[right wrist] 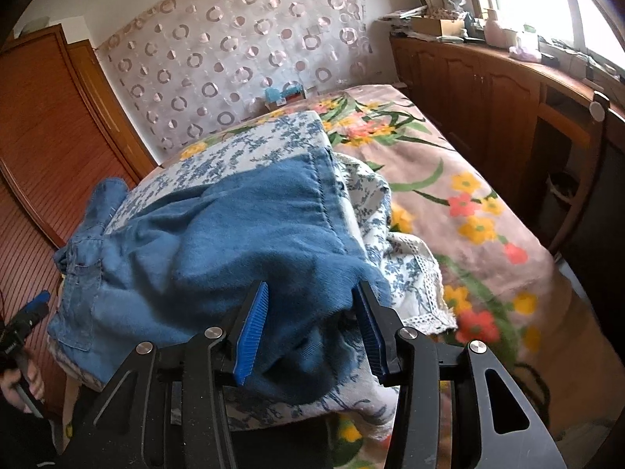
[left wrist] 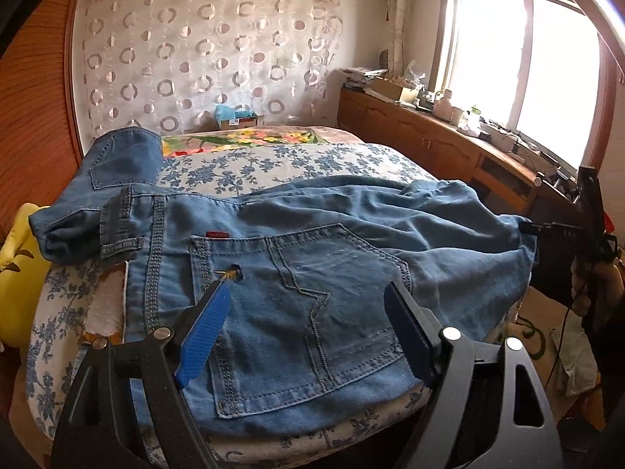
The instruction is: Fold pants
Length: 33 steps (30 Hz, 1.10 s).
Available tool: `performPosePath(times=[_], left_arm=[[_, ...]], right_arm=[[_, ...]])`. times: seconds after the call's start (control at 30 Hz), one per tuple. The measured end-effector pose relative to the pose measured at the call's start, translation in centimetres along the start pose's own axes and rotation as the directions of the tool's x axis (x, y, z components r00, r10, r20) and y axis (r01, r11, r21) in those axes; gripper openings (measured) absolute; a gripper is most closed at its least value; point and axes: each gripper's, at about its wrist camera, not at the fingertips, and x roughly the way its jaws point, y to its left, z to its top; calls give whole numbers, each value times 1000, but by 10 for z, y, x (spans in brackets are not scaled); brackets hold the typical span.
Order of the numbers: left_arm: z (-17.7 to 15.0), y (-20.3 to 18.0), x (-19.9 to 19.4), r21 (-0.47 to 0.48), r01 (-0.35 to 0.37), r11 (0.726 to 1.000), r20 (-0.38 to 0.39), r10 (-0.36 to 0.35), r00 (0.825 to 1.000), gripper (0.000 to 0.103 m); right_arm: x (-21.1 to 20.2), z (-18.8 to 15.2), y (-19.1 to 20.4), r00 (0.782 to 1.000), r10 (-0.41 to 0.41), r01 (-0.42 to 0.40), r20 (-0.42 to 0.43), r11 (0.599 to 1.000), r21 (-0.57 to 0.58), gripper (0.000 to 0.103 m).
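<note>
Denim pants (left wrist: 312, 234) – light-blue jeans – lie crumpled across a blue-floral quilt (left wrist: 273, 160) stacked on the bed (right wrist: 488, 211). Waist end sits left, back pocket up with zigzag stitching and a small frayed hole showing yellow thread; one leg is flopped back toward the wooden wardrobe (left wrist: 35, 97).

Left hand-held gripper (left wrist: 308, 305) hovers over the back pocket, jaws wide, blue pads clear of the cloth, nothing between them. Right hand-held gripper (right wrist: 312, 305) has jaws at a middling gap with a bunched fold of leg fabric lying between the pads; whether the pads actually press it – cannot tell.

Left wrist view alone shows the pocket, belt loop, yellow cushion (left wrist: 15, 265), the window (left wrist: 519, 62) and the other gripper at the right edge. Right wrist view alone shows the pink flowered bedspread, the lace-edged hem of the quilt, and a hand (right wrist: 23, 387) gripping the left tool's handle at lower left.

Small red tab (left wrist: 217, 235) above the pocket – lettering too small to read. No other legible writing.
</note>
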Motion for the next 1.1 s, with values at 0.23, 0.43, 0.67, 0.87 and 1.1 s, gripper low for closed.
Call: performPosePath(times=[0.23,0.43,0.67,0.87,1.1], left_arm=[[-3,-2,-3,3,-2,1000,8,2,1000,82],[-6,0,-5,-9,-2,1000,9,2,1000,82],[-8,1,-5,-14,3,1000,7,-3,1000,82],[-7,4,-12,-22,-5,1000,23,5,1000,82],[-6,21,-32,-51,-33,998,59,36,998,82]], right_arm=[[-10,7,16,999,-15,19,47,997,-80,22],[-19,7,22,997,-29,38,73,991,-129,8],[-32,15,33,991,-29,52,130,982,-180,3],[-37,19,72,988,43,1,151,961,-276,3],[-38,32,142,971,185,-108,154,906,-410,3]])
